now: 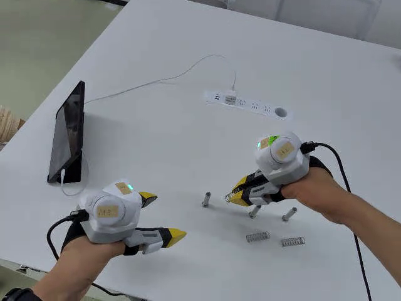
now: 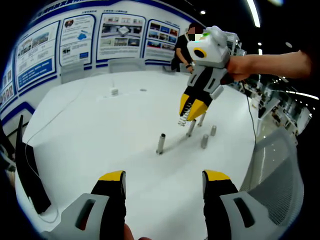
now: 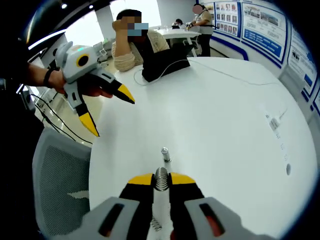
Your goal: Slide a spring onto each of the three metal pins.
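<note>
Right gripper (image 3: 161,179) clamps a spring (image 3: 160,175) between its jaws, the coil's length aimed at an upright pin (image 3: 164,155) just ahead, mid-way across the tabletop (image 1: 188,125). Two spare springs (image 1: 257,236) lie toward the near edge. Left gripper (image 1: 164,217) hovers open and empty, farther from that pin.

In my right gripper (image 3: 161,181), spring (image 3: 160,176): lower coils hidden between the jaws. Middle pin (image 1: 253,214): top covered by that gripper. Wall posters (image 2: 80,37): print too small to read. My left forearm (image 1: 66,276): cut by bottom edge
</note>
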The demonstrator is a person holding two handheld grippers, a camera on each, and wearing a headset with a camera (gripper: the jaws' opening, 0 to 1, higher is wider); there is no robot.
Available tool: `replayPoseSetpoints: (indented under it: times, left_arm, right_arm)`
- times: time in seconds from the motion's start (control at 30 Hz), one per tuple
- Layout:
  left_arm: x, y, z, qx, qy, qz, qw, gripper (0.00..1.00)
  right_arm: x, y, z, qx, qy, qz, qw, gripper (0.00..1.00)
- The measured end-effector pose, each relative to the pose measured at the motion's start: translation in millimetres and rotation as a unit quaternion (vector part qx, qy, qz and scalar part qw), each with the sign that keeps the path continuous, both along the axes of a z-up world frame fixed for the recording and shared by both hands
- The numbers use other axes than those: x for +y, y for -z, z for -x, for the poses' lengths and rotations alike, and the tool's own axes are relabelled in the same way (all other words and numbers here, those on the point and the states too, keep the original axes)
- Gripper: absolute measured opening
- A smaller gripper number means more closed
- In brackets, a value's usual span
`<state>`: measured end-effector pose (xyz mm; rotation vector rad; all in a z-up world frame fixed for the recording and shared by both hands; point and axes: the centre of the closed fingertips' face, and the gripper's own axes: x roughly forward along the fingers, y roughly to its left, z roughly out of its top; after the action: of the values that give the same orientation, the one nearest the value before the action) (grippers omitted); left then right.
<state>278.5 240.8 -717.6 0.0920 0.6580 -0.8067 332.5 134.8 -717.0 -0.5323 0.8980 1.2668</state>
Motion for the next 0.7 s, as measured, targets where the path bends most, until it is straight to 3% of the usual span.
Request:
replayPoseSetpoints:
  times: [0.7]
  left_arm:
    - [9.8,1.1,1.3,0.009,-0.011,0.012,0.9998,0.64]
  right_arm:
    - [28.3,15.7,-8.1,-0.006,-0.061,0.028,0.9977,0.13]
